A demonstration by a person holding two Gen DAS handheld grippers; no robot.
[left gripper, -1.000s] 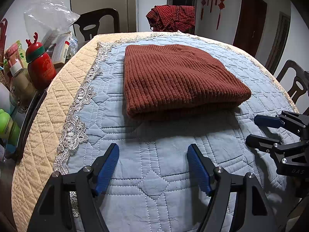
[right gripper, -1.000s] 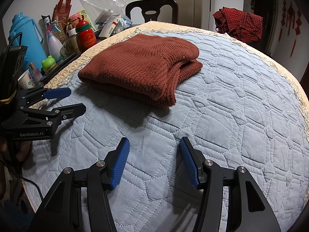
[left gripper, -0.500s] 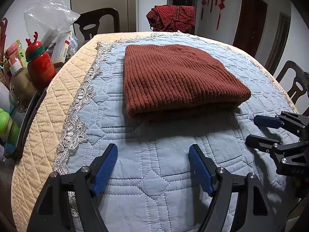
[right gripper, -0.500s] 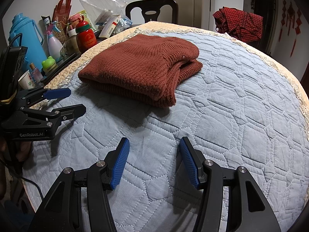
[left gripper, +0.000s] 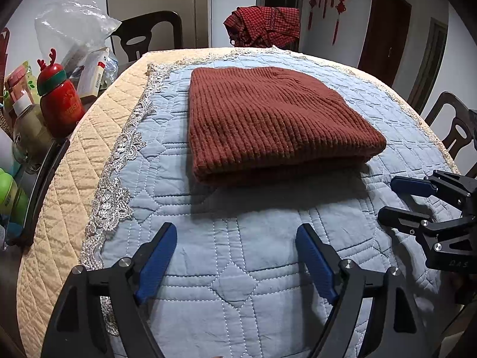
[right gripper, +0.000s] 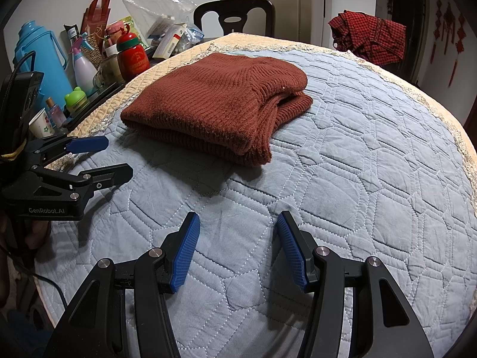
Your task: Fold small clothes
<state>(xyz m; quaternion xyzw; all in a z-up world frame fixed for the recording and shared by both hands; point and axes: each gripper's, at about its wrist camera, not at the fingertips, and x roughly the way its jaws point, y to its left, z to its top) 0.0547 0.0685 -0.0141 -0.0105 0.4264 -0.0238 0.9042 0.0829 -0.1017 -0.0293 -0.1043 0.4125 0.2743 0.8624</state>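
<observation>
A rust-brown ribbed knit sweater (left gripper: pixel 268 122) lies folded into a neat rectangle on the blue quilted cloth; it also shows in the right wrist view (right gripper: pixel 217 104). My left gripper (left gripper: pixel 235 256) is open and empty, hovering over the quilt in front of the sweater, apart from it. My right gripper (right gripper: pixel 235 253) is open and empty, also short of the sweater. The right gripper shows in the left wrist view (left gripper: pixel 402 200) at the right, and the left gripper shows in the right wrist view (right gripper: pixel 110 158) at the left.
The round table (left gripper: pixel 74 179) has a beige quilted cover under the blue cloth. Bottles, a red reindeer flask (left gripper: pixel 59 101), a blue thermos (right gripper: pixel 38 59) and bags crowd the left side. Dark chairs stand around; a red plaid garment (left gripper: pixel 262 29) hangs on the far chair.
The left gripper has opened slightly wider. The sweater and the right gripper have not moved.
</observation>
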